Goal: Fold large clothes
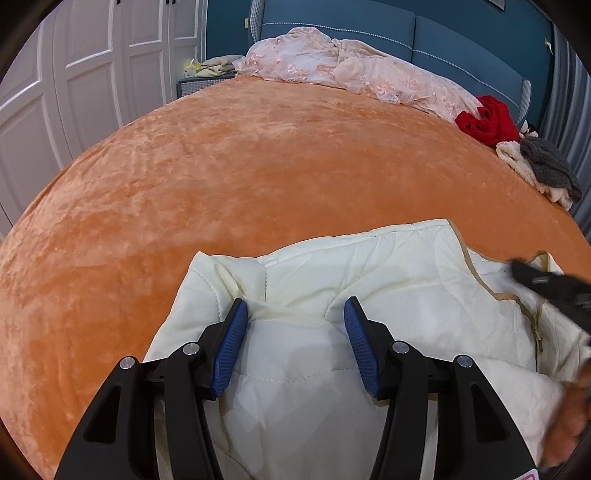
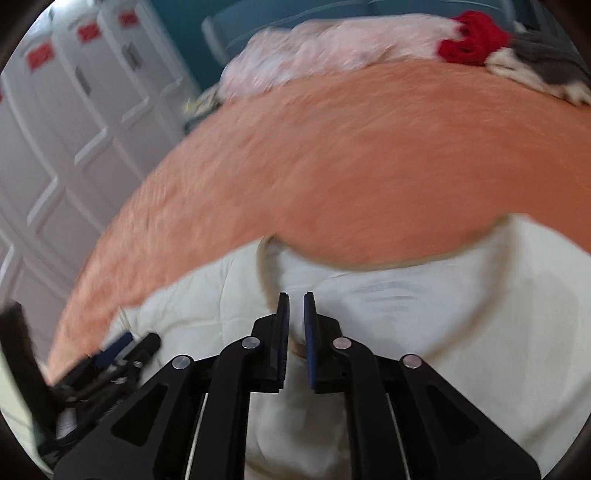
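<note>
Scene: a cream quilted jacket (image 1: 369, 266) lies on the near part of a bed covered by an orange blanket (image 1: 258, 155), seen from two hand-held claws.
Left claw: the left claw (image 1: 295, 314) is released, its blue pads spread wide and hanging just over the jacket's padded cloth, gripping nothing.
Right claw: the right claw (image 2: 296, 306) stands with its fingers drawn nearly together, a narrow gap between them; the view is blurred, and whether cloth is pinched there cannot be told.
Key relation: from the left claw the jacket runs from 6 o'clock up to 12 o'clock and spreads toward 3 o'clock, where the tan-trimmed front edge (image 1: 491, 291) and the right claw's dark tip sit. The long axis appears to run across the view, roughly 9 to 3 o'clock.
Nearer hand: the left claw is directly above a stitched seam near the jacket's left end; the right claw is over the trimmed edge, by this judgement the likelier edge to be carried over.
Open room: bare blanket stretches from 9 through 12 o'clock beyond the jacket, giving space to spread or fold away from the person.
Edges: a pink lace bedspread (image 1: 332, 62), a red garment (image 1: 487, 120) and a grey-and-cream pile (image 1: 543, 170) lie well apart at 12 to 2 o'clock, by the blue headboard (image 1: 369, 26).
</note>
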Motion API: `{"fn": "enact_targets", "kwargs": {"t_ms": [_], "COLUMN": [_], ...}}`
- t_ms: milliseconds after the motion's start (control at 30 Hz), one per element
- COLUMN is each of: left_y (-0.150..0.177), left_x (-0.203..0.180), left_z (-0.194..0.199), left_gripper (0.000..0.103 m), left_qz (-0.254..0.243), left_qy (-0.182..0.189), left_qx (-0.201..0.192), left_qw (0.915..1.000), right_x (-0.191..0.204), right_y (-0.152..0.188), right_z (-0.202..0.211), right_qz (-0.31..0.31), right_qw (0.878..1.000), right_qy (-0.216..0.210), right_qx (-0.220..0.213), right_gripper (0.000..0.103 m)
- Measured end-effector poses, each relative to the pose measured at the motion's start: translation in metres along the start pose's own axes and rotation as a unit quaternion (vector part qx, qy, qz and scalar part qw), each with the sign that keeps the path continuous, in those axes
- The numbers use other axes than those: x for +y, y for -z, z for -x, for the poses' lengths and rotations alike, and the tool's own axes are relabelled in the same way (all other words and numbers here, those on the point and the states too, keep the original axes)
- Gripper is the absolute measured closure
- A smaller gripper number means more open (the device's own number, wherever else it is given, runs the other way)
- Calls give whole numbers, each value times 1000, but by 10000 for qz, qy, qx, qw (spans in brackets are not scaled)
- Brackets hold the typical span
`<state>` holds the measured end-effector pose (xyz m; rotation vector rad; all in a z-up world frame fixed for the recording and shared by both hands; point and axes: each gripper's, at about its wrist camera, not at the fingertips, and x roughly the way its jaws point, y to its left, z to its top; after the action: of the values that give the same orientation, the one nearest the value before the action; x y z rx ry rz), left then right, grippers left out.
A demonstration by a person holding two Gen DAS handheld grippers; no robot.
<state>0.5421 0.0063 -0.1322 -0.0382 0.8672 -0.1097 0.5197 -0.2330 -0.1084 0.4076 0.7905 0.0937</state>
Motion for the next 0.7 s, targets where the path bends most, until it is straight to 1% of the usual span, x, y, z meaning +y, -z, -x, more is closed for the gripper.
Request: {"fn": "enact_targets", "kwargs": {"t_ms": [33,100,133,200,233,267,300,333,400,433,467,500,567,600,633,667,700], "left_y": [-4,-10,-15,-25,-32,-38,-43,-47,-50,-50,-49,-47,-43,-40,-35,-30,-24], "left_x": [-2,-8,-16,-38,-58,-75,-94,-118,-160,-179,-198,-209,-232,-239,-246,-252,-256], "left_z": [6,20,31,44,49,51,51,50,42,36,28,21,-1,-10,-20,-28,-36], "left_gripper": [50,50,50,50,50,49,46,40,37,36,36,36,36,36,37,40,46], "left_qz": [-28,-35,-30,-81,-163,-249,-335,-461,-680,-775,-863,-905,-949,-959,-1023,-1155,-1306], "left_qy": [9,172,370,725,936,1135,1325,1547,1897,1990,2048,2070,2042,1973,1819,1666,1499], "left_qx": [-4,-108,-190,-249,-237,-199,-146,-31,165,269,402,506,803,880,930,979,1030], "left_qw": [10000,9998,9991,9970,9952,9930,9905,9869,9793,9766,9742,9728,9710,9717,9736,9743,9746], "right_x": [-7,-32,-49,-77,-88,-107,-119,-129,-152,-163,-168,-176,-184,-185,-185,-184,-184], "right_y": [-1,-5,-7,-11,-12,-13,-13,-12,-10,-10,-8,-7,-6,-5,-3,-1,1], "right_z": [11,45,64,84,90,97,99,100,99,95,91,85,77,73,70,65,63], "right_qz": [-52,-152,-211,-266,-304,-440,-566,-678,-929,-1046,-1109,-1203,-1287,-1239,-1181,-1064,-1004], "right_qw": [10000,9994,9983,9957,9946,9931,9921,9913,9898,9888,9882,9881,9882,9890,9896,9903,9907], "right_qy": [41,218,408,784,898,1015,1064,1088,1071,1066,1054,952,802,765,768,814,839], "right_qx": [-59,-240,-348,-424,-424,-393,-347,-290,-150,-59,9,111,212,273,307,357,364], "right_gripper": [94,91,87,81,80,80,80,80,80,80,80,80,80,80,81,81,82]}}
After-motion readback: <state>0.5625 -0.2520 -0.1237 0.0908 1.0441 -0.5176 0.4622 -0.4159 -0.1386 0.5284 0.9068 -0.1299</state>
